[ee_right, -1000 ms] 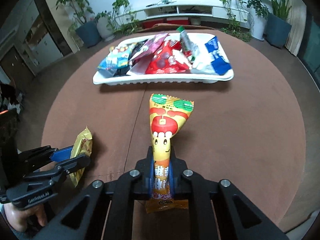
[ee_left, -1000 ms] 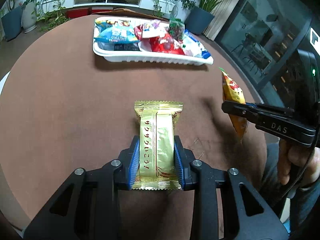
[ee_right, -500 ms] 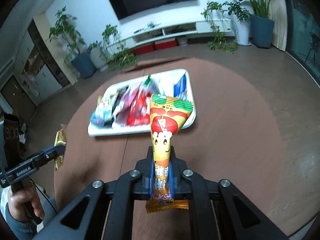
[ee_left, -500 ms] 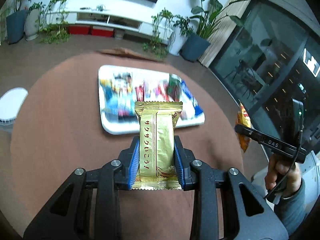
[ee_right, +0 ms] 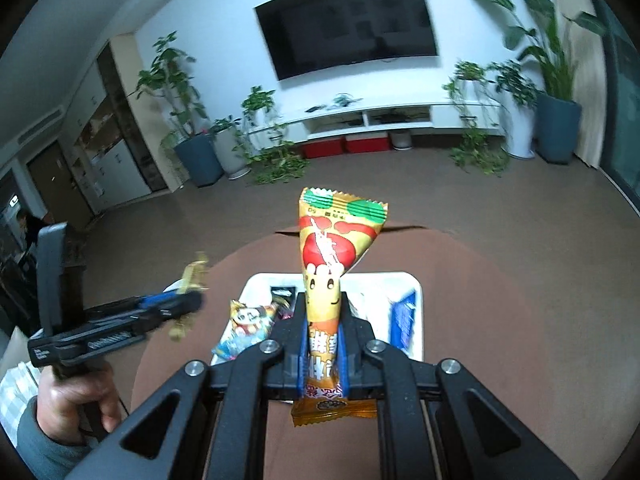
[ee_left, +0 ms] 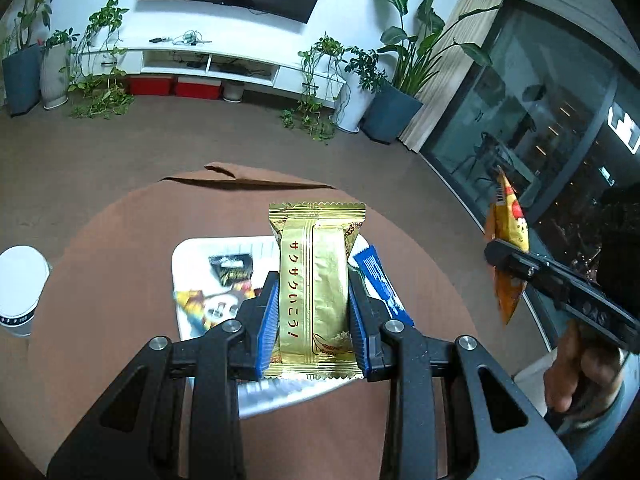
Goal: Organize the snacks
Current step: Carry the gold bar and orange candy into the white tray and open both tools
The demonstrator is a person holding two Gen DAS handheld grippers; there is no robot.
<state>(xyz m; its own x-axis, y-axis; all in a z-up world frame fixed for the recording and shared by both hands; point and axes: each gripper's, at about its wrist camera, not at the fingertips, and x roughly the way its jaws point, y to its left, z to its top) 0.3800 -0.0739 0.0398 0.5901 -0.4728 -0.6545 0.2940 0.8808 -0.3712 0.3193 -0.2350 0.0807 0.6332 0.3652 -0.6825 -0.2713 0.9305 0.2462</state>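
My left gripper [ee_left: 314,300] is shut on a gold snack packet [ee_left: 314,280] with red lettering and holds it high above the white tray [ee_left: 188,252]. My right gripper [ee_right: 324,332] is shut on an orange and red snack packet [ee_right: 328,264] with a cartoon face, also held above the tray [ee_right: 414,284]. The tray holds several snack packets, among them a blue one [ee_left: 380,280]. The right gripper shows at the right of the left wrist view [ee_left: 500,252], the left gripper at the left of the right wrist view [ee_right: 188,302].
The tray sits on a round brown table [ee_left: 120,240]. A white cup [ee_left: 18,284] stands off the table's left edge. Potted plants [ee_left: 396,92], a low white TV cabinet [ee_left: 208,64] and a wall screen [ee_right: 348,20] stand beyond the table.
Both grippers have risen well above the table with their packets and moved over the tray, which now lies below them. Both grips are unchanged.
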